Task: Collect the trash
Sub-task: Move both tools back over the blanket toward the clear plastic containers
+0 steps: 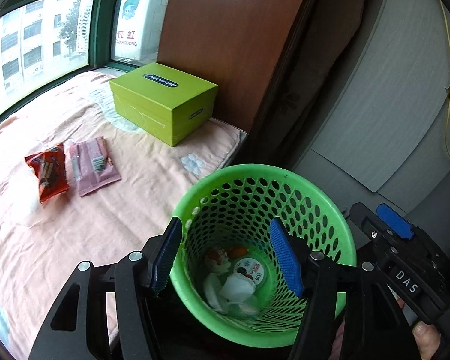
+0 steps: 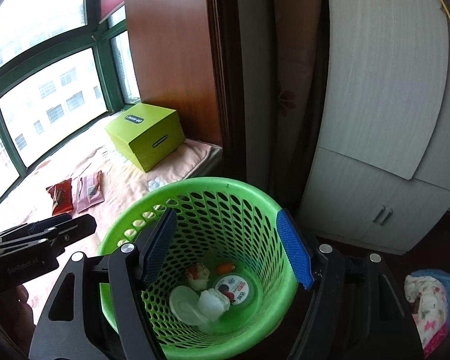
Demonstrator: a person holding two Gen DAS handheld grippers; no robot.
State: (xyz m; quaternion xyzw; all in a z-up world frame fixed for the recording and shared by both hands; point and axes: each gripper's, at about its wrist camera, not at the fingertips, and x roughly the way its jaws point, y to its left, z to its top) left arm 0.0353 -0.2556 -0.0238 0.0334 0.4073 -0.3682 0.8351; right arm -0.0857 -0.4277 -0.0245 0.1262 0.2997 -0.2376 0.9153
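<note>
On bed, 2 wrappers, 1 basket, 2 open grippers

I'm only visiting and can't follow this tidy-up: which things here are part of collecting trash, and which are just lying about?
Part of the job:
- green perforated plastic basket, already holding scraps
- orange-red snack wrapper on the pink bed cover
- pink snack wrapper beside it
- left tool and right tool, both open and empty

Just lying about:
- lime-green cardboard box
- grey wardrobe
</note>
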